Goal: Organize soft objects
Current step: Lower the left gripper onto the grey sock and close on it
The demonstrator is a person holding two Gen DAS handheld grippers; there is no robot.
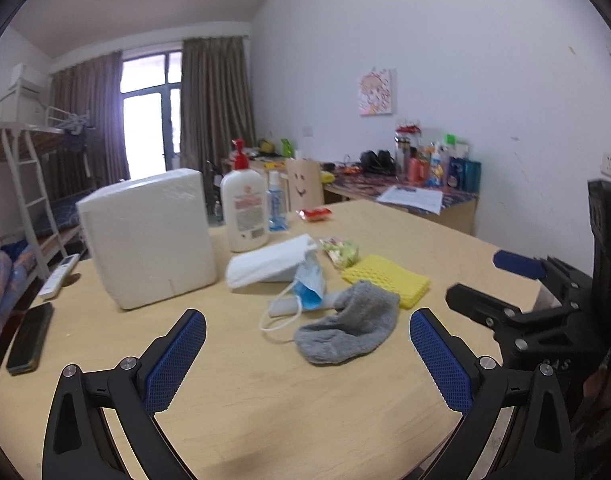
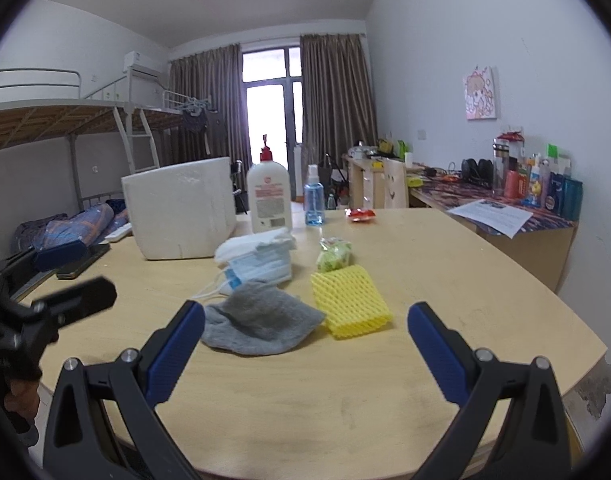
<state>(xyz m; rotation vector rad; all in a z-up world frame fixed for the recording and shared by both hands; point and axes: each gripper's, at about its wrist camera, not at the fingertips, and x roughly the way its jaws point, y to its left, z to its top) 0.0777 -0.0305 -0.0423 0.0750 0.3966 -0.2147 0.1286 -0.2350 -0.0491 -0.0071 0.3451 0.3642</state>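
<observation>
Two hand-held grippers hover side by side above the near edge of a pale wooden worktop [image 2: 385, 400] in a dormitory room, both with jaws spread wide and nothing between them. The left gripper [image 1: 307, 354] points toward a crumpled grey sock [image 1: 347, 330], which lies just ahead of its blue pads, while the right gripper [image 2: 305, 344] faces the same sock and a yellow foam net sleeve [image 2: 349, 300] just to the sock's right, its near corner tucked under the sock's edge. Behind the sock sits a loose heap of blue surgical masks [image 2: 261, 270] with a white folded cloth [image 2: 257, 246] resting on top (one ear loop trails toward the near edge). A small green snack packet [image 2: 334, 254] lies just beyond the yellow sleeve. Farther back stand a white foam box [image 2: 181, 208] on the left, a white lotion pump bottle [image 2: 270, 196] and a small blue spray bottle [image 2: 314, 198] to its right, with a red wrapper [image 2: 360, 214] near the far edge. A dark phone [image 1: 30, 338] rests at the worktop's left side. A bunk bed [image 2: 65, 120] lines the left wall.
</observation>
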